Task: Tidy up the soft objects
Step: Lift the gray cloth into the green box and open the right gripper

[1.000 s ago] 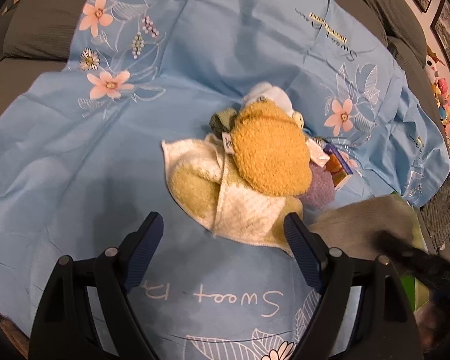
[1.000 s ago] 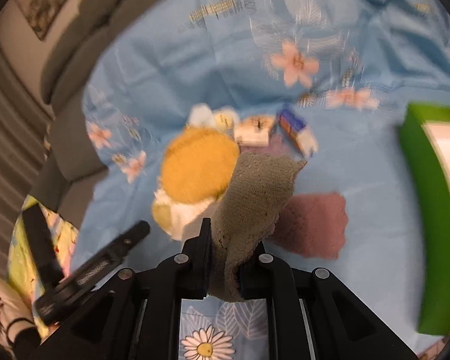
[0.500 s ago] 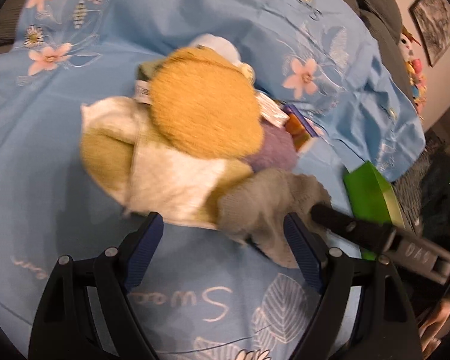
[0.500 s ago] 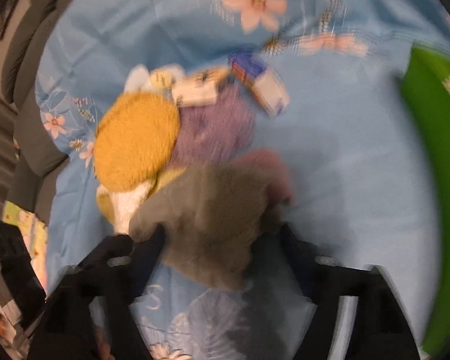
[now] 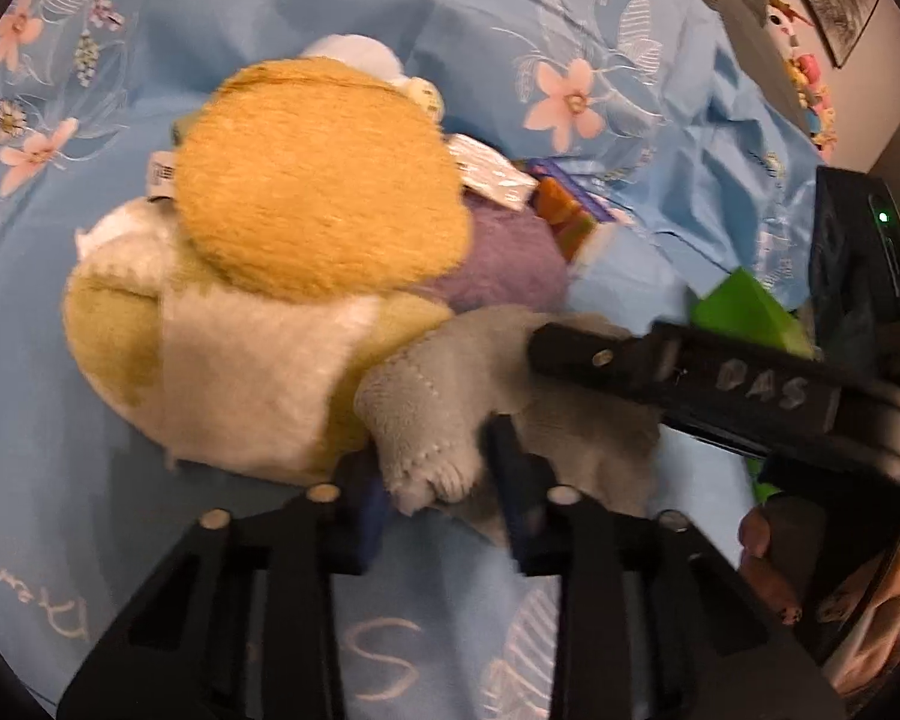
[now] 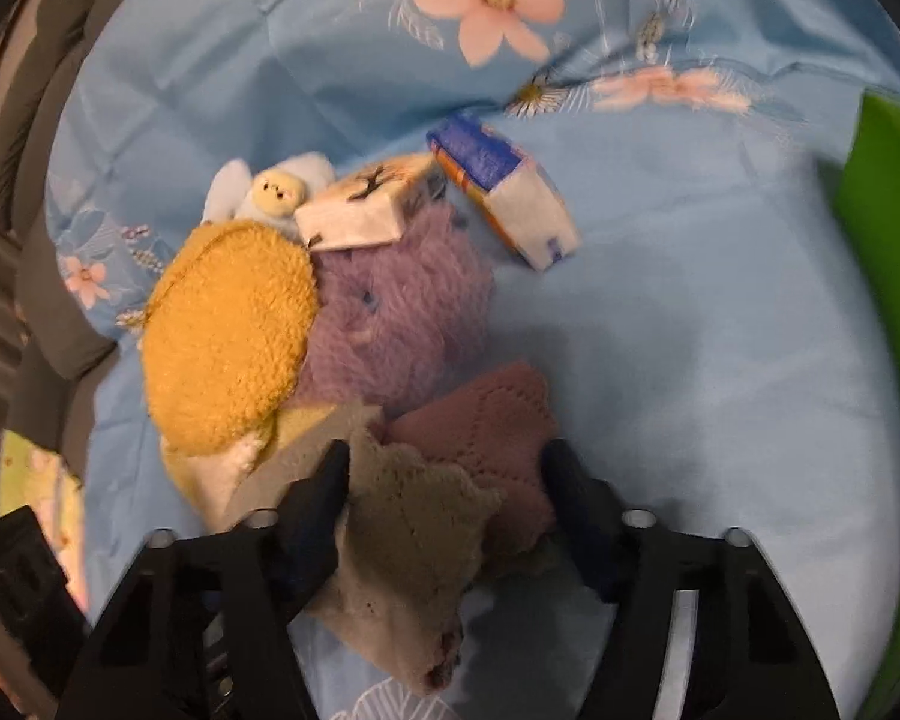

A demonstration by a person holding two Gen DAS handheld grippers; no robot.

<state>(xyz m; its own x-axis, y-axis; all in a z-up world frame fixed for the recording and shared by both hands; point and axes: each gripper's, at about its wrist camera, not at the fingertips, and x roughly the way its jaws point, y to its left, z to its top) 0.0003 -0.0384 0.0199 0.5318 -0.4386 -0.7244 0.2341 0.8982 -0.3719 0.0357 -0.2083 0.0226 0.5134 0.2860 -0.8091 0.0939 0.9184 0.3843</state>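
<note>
closing on a corner of the grey cloth [image 5: 426, 420], the left gripper [image 5: 435, 483] has its jaws narrowed around the fold. the cloth lies on the blue sheet [image 5: 60, 420] against the pile of soft things (yellow pad [image 5: 318, 210] on top). the right gripper [image 6: 444, 480] is also closing, jaws half wide, straddling the cloth [image 6: 414, 516] without clearly pinching it. judged step: both taking corners; next, firm grips, then lift and spread.

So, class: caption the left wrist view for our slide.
Left gripper closing on grey cloth beside piled soft toys.
</note>
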